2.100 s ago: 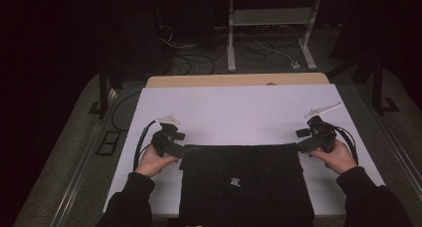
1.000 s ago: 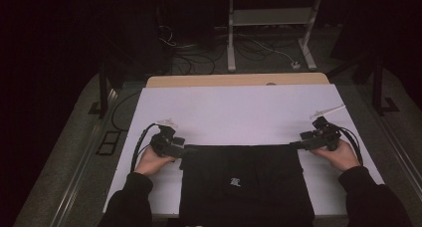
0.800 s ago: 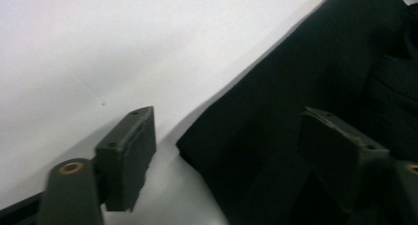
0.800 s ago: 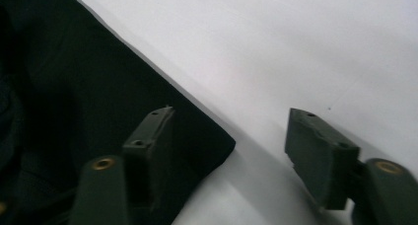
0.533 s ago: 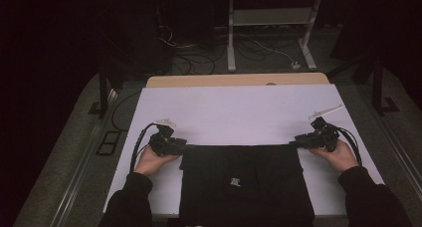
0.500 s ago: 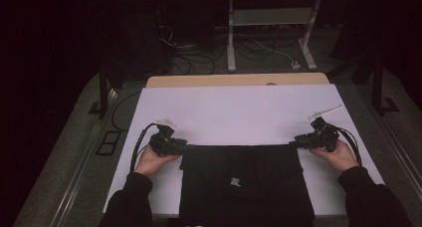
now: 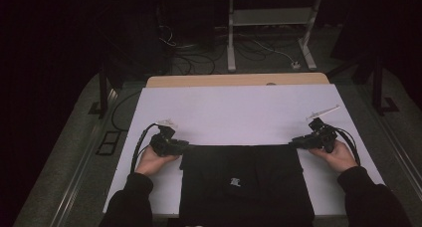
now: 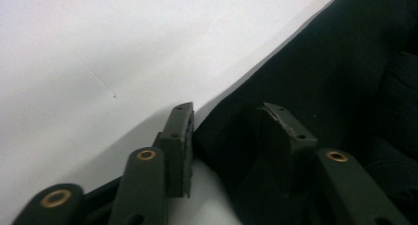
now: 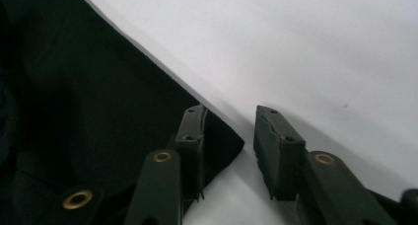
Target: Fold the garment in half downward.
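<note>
High view: black garment (image 7: pixel 246 184) lies flat at the near edge of the white table (image 7: pixel 239 110). Left gripper (image 7: pixel 180 146) sits at its far left corner, right gripper (image 7: pixel 297 143) at its far right corner. Dark room, cables and a desk frame (image 7: pixel 271 23) behind.

Left gripper view: jaws have just been closing, partly open, straddling the corner; pads probably not pinching cloth yet.

Right gripper view: same, jaws have just been closing, a gap left, corner tip between them, no firm grip visible.

To do it well: close both fully on the corners, catch all layers, then lift evenly.
</note>
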Available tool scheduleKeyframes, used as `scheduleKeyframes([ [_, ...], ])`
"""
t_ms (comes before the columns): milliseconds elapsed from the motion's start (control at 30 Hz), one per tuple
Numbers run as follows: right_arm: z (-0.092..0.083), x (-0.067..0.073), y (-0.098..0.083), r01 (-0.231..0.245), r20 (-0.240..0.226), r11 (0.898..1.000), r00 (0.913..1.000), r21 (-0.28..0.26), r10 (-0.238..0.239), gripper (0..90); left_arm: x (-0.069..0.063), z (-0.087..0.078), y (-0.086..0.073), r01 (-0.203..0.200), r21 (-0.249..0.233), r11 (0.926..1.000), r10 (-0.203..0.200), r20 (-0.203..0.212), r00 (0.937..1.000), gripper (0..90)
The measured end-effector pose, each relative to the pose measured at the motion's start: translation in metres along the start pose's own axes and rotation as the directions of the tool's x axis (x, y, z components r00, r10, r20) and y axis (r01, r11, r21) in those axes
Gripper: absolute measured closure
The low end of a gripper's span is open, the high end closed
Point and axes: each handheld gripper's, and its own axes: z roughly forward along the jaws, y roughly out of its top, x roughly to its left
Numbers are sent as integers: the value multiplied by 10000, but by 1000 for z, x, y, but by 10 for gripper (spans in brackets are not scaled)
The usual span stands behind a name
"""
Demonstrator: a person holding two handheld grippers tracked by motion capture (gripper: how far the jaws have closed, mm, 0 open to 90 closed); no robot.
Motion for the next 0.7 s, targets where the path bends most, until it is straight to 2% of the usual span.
scheduleKeyframes([
  [133,2,2,1,50,-73,10000,10000,74,-49,735,0,1,0,29,-52,10000,-31,-256,9997,661],
  [200,3,2,1,-3,-146,9999,9999,130,4,779,-2,1,1,67,51,10000,-64,-504,9987,732],
  [333,4,3,1,-23,-159,9998,9999,203,26,843,-5,1,2,-76,182,9998,88,-622,9980,850],
  [400,4,4,1,7,-131,9998,9999,192,-5,852,-8,1,2,-167,206,9996,183,-795,9967,864],
  [433,3,4,1,-21,-123,9998,9999,205,23,856,-8,0,2,-352,361,9987,383,-879,9954,868],
  [467,3,4,1,-28,-117,9998,9999,196,30,859,-11,1,3,-304,322,9990,333,-938,9950,872],
  [500,2,4,1,-46,-120,9999,9999,166,48,861,-12,0,3,-410,419,9983,451,-1006,9939,873],
  [600,-1,3,1,-156,-193,9999,9997,25,156,865,-15,0,4,-220,527,9984,287,-1283,9913,876],
  [700,-1,4,0,-161,-76,9999,9998,43,161,867,-19,-1,6,-467,583,9972,552,-1552,9863,877],
])
